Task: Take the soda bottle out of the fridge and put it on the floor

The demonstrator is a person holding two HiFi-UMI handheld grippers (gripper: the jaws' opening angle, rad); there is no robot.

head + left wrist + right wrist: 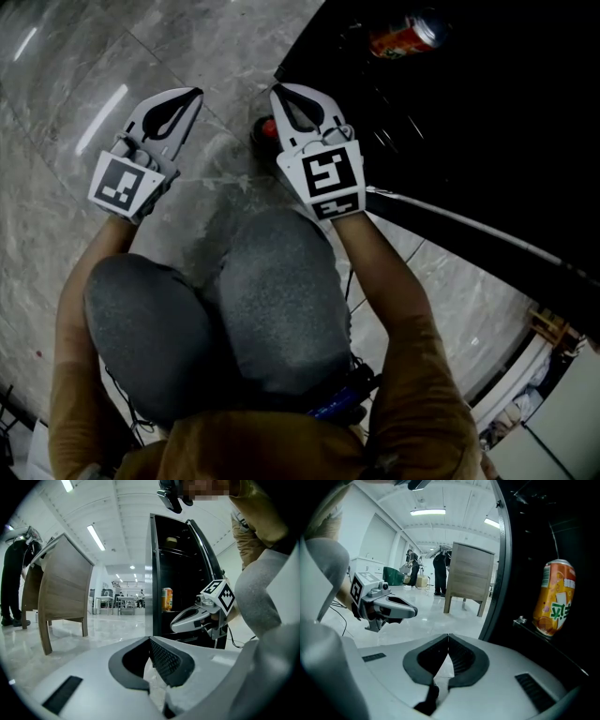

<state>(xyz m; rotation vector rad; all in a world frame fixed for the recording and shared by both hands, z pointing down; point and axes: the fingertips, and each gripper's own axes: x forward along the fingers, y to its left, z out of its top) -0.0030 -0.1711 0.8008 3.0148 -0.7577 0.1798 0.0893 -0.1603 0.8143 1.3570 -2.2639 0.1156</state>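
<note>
The bottle, dark with a red cap, stands on the floor at the edge of the open fridge. It is just beside the right claw in the head view. That claw's 2 jaws are pressed together with nothing between them. The left claw hangs over the floor nearby, jaws likewise together and empty. An orange can stands on a fridge shelf. The person's knees sit below both claws.

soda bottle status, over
Both shut, empty: left hand-held gripper, right hand-held gripper. On floor beside fridge: soda bottle. Nothing in the way.
</note>
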